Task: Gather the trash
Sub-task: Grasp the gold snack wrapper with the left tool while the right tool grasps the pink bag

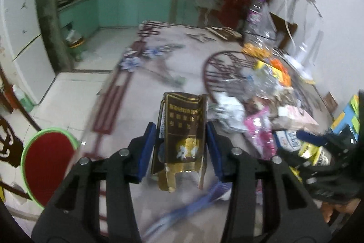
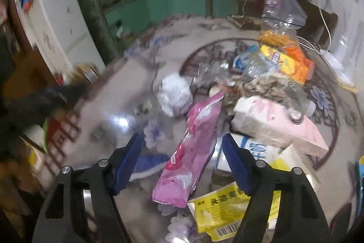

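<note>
My left gripper [image 1: 179, 124] is shut on a torn brown and gold cigarette box [image 1: 182, 129], held upright above the patterned table [image 1: 159, 56]. In the right wrist view my right gripper [image 2: 182, 137] stands open over the trash pile. A pink plastic packet [image 2: 191, 152] lies lengthwise between its blue pads [image 2: 129, 156], which do not press on it. In the left wrist view the right gripper [image 1: 314, 147] shows at the right edge, low over the pile, with a hand behind it.
The pile holds a crumpled white bag [image 2: 174, 95], a pink tissue box [image 2: 273, 126], a yellow packet [image 2: 218, 206], a blue and white carton [image 2: 257, 149], a clear bottle [image 2: 298, 95] and orange snack bags [image 2: 289, 60]. A red stool [image 1: 47, 165] stands left of the table.
</note>
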Action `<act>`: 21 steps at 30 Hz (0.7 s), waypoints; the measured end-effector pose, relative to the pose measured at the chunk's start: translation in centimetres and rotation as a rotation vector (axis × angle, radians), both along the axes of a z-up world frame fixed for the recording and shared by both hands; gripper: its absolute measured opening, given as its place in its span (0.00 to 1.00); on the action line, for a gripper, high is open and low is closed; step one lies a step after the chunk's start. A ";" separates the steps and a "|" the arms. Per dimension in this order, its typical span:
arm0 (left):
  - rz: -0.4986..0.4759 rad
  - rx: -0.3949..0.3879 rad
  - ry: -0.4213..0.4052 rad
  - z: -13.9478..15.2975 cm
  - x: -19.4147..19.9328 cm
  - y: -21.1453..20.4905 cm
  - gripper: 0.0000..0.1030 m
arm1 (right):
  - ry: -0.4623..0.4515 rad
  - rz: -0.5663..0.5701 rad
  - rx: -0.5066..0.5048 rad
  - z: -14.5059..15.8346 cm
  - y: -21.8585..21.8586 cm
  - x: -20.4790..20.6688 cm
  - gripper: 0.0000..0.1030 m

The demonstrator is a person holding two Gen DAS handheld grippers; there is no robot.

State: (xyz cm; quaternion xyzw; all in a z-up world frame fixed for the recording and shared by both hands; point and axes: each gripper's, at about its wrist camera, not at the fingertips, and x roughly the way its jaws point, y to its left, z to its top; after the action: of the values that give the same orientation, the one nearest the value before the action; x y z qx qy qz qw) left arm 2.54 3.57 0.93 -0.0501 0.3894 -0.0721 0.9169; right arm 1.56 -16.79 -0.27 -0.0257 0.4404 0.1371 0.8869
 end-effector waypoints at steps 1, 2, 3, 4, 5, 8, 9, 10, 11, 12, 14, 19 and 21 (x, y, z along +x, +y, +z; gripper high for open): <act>0.011 -0.004 0.004 -0.2 -0.1 0.7 0.42 | 0.033 -0.003 -0.036 -1.1 0.6 0.3 0.67; 0.027 -0.010 0.010 -0.3 -0.2 1.7 0.42 | 0.055 -0.012 -0.047 -1.8 0.9 0.6 0.66; 0.041 -0.012 0.014 -0.3 -0.2 2.6 0.42 | 0.085 -0.030 -0.047 -2.7 1.0 0.9 0.62; 0.051 -0.013 0.015 -0.4 -0.6 3.3 0.42 | 0.113 -0.048 -0.036 -3.6 0.9 1.2 0.54; 0.061 -0.013 0.014 -0.7 -1.1 4.0 0.42 | 0.128 -0.058 -0.022 -4.2 0.9 1.4 0.48; 0.088 -0.016 0.018 -1.1 -2.1 6.0 0.42 | 0.131 -0.082 -0.014 -5.0 1.0 1.4 0.28; 0.096 -0.014 0.021 -1.2 -2.4 6.7 0.42 | 0.125 -0.086 -0.011 -5.0 1.0 1.4 0.25; 0.111 -0.009 0.025 -1.3 -2.7 7.7 0.42 | 0.117 -0.093 0.000 -4.8 1.1 1.3 0.22; 0.121 -0.009 0.026 -1.4 -3.0 8.4 0.42 | 0.104 -0.104 0.028 -4.3 1.0 0.9 0.22; 0.144 -0.004 0.026 -1.3 -3.4 9.6 0.42 | 0.092 -0.107 0.053 -3.7 1.2 0.5 0.21; 0.182 0.000 0.019 -1.0 -4.4 11.7 0.42 | 0.056 -0.100 0.088 -2.0 1.7 -0.5 0.20; 0.310 0.067 -0.008 0.1 -6.5 17.4 0.42 | -0.048 -0.021 0.129 2.4 5.1 -3.0 0.18; 0.351 0.067 -0.006 0.1 -7.0 19.3 0.42 | -0.058 0.020 0.142 3.3 6.8 -3.3 0.18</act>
State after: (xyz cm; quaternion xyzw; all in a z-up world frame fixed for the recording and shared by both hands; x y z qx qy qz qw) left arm -4.45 22.90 1.04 -0.0864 0.3740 0.1017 0.9178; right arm -1.72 -9.98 3.06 0.0287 0.4033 0.1760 0.8975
